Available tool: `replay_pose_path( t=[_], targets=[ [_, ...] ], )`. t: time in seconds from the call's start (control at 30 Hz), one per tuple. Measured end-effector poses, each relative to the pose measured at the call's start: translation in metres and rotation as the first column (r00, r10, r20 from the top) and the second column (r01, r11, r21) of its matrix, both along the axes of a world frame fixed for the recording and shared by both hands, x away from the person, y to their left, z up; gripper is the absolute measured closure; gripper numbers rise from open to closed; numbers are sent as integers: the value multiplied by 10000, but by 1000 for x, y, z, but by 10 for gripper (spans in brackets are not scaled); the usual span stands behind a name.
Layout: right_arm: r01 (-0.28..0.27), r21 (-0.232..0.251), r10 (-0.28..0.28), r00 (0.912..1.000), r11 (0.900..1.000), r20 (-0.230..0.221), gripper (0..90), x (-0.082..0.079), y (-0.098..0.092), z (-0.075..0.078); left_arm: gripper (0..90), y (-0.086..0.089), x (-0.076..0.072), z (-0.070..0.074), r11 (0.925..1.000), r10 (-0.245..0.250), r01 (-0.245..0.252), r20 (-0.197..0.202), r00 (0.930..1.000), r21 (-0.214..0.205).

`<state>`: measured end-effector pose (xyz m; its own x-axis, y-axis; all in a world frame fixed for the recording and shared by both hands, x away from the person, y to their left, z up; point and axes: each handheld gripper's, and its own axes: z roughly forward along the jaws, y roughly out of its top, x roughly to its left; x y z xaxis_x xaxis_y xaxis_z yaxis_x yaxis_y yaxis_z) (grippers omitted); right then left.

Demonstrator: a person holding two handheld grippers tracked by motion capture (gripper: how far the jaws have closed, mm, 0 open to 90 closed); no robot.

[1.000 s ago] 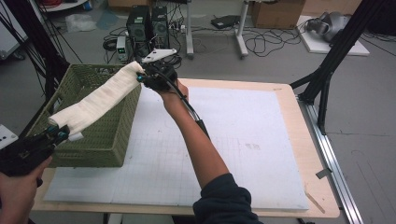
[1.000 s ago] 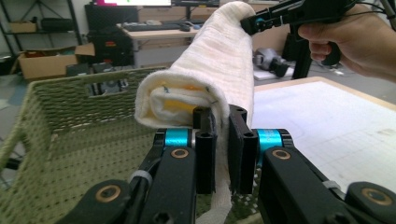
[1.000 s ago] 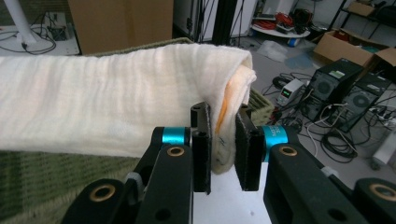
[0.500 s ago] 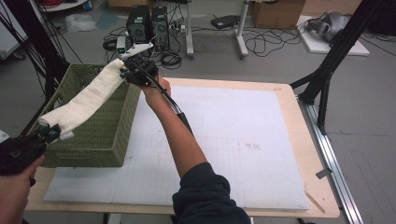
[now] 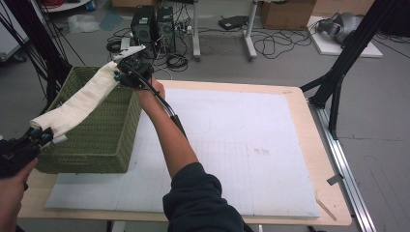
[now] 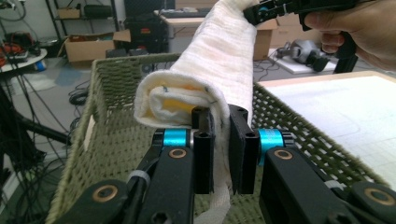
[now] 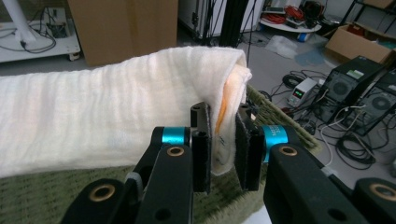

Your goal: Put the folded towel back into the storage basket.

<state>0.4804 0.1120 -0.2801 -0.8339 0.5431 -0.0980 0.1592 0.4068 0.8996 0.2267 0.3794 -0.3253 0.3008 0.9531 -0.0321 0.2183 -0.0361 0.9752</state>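
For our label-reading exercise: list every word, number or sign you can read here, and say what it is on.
No text can be read.
Blue collar of the right gripper: dark print, too blurred.
Folded towel, green basket: no print.
White mat: faint marks, no legible words.

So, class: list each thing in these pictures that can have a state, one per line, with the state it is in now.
towel: folded into a long roll, held off the table, stretched above the basket.
basket: upright on the table, open-topped, interior mostly hidden by the towel.
left gripper: shut on one end of the towel.
right gripper: shut on the other end.
white mat: flat on the table.
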Motion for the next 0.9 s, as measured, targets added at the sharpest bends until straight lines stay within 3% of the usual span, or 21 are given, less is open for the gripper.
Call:
replay_pose_path(
  t=[0.1,0.17,0.2,0.3,0.4,0.53,0.63,0.73,0.9],
  targets=[
    [-48,-231,45,9999,9997,-99,770,1,6,-6,754,3,1,-3,9998,194,-194,-169,9997,-6],
    [80,-475,-83,9999,9988,-69,633,2,10,-10,577,3,-1,-2,9989,466,-466,-71,9989,-38],
    [179,-457,-181,9998,9988,-29,600,3,10,-11,533,3,-2,-1,9983,588,-588,50,9983,-3],
    [277,-537,-278,9996,9982,-13,530,5,7,-11,473,3,-9,8,9969,782,-780,516,9956,-54],
    [308,-389,-307,9995,9988,29,511,3,-2,-7,461,0,-13,16,9980,628,-628,802,9948,-26],
    [222,-222,-220,9997,9995,112,487,-3,-18,1,438,-9,-12,18,9994,344,-345,965,9947,-11],
    [158,-47,-157,9998,9999,132,441,-8,-35,4,405,-18,-7,15,9993,-129,158,876,9961,-329],
    [103,143,-104,9999,9998,44,402,-14,-52,4,403,-30,-1,12,9924,-960,1005,640,9933,-716],
    [-27,281,28,10000,9996,-51,332,-23,-85,2,274,-52,11,8,9797,-1645,1698,562,9848,-1068]
  ],
)
